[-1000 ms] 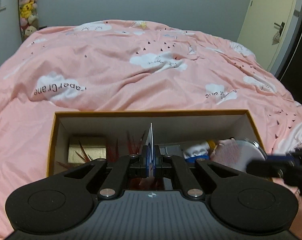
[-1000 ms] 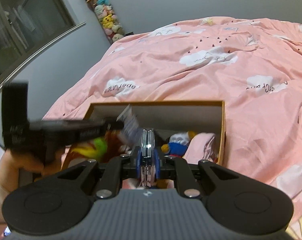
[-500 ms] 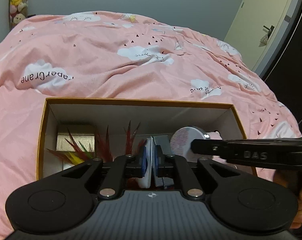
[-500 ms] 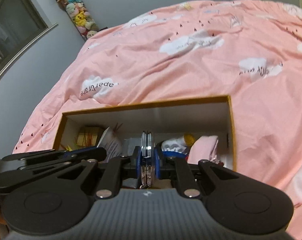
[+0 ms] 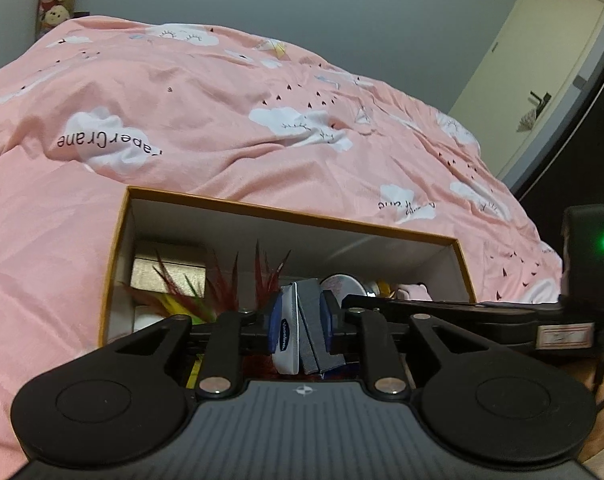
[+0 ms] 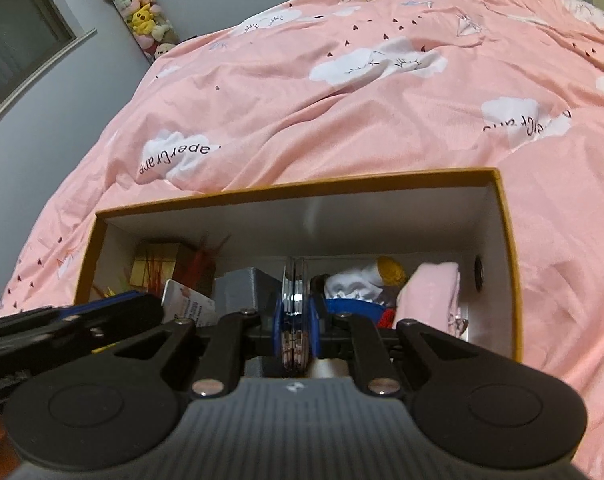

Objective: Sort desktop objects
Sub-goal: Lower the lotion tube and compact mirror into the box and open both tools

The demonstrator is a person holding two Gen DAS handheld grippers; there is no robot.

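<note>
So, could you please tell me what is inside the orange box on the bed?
Inside the orange box sit a gold box, a red-leaved plant, a grey box, a white plush and pink cloth. Both tools hide the near floor.

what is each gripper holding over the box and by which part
Right gripper: shut on the round compact mirror, clamped edge-on at its rim. Left gripper: jaws opening, the Vaseline tube between them.
</note>
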